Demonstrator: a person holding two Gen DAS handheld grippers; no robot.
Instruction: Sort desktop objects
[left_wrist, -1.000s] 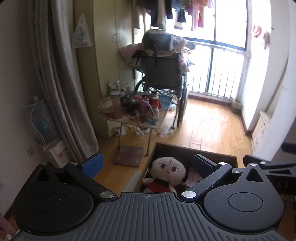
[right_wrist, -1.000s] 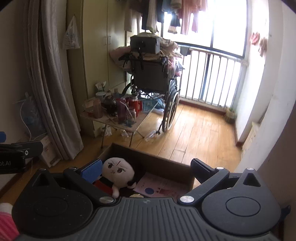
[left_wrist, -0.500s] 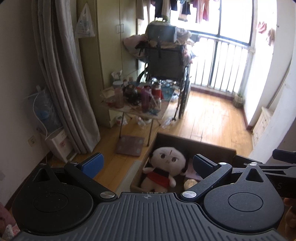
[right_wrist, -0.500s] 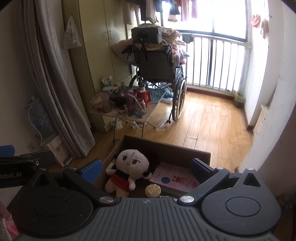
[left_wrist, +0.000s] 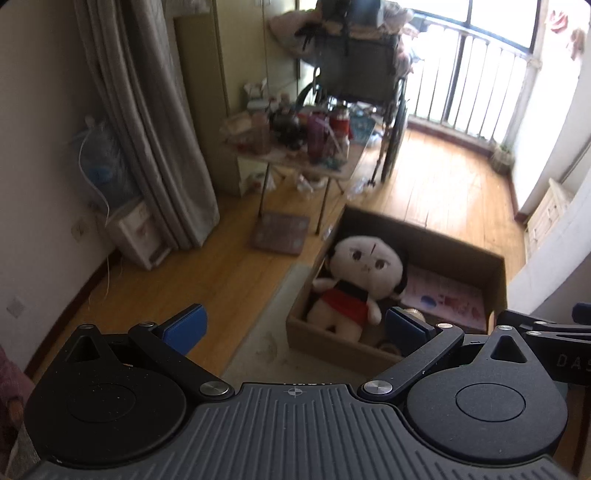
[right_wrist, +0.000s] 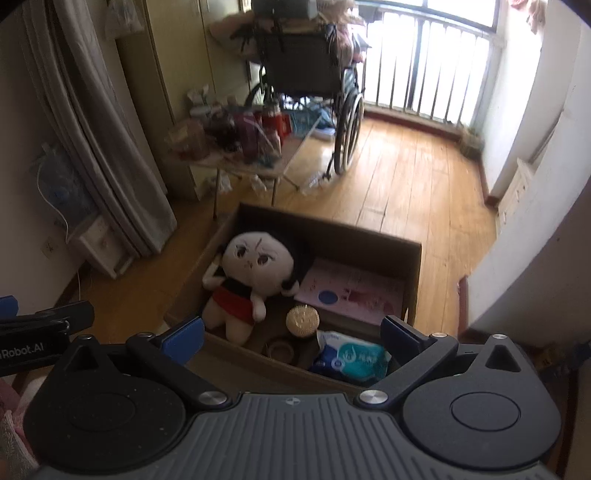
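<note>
Both tools spread wide, nothing between the pads. Our left tool hangs over the floor just left of the cardboard box; its right pad overlaps the box's near corner in view, its left pad sits over bare wood floor. Our right tool hangs above the box's near edge, looking straight down into it.

Box sits on the floor, open top. Inside we see:
- plush doll, big pale head, black hair, red top, lying on its back along the left side
- pink flat booklet with a blue dot, lying flat at the right, just beside the doll's head
- round gold brush near the doll's arm, in front of the booklet
- tape roll near the front wall
- blue-white tissue pack in the near right corner, just beside the tape roll

Beyond the box: small folding worktop crowded with bottles and jars, too blurred to tell apart. Wheelchair piled with stuff behind it, by the barred window. Grey curtain at left. Flat scale on the floor under the worktop, left view.
</note>
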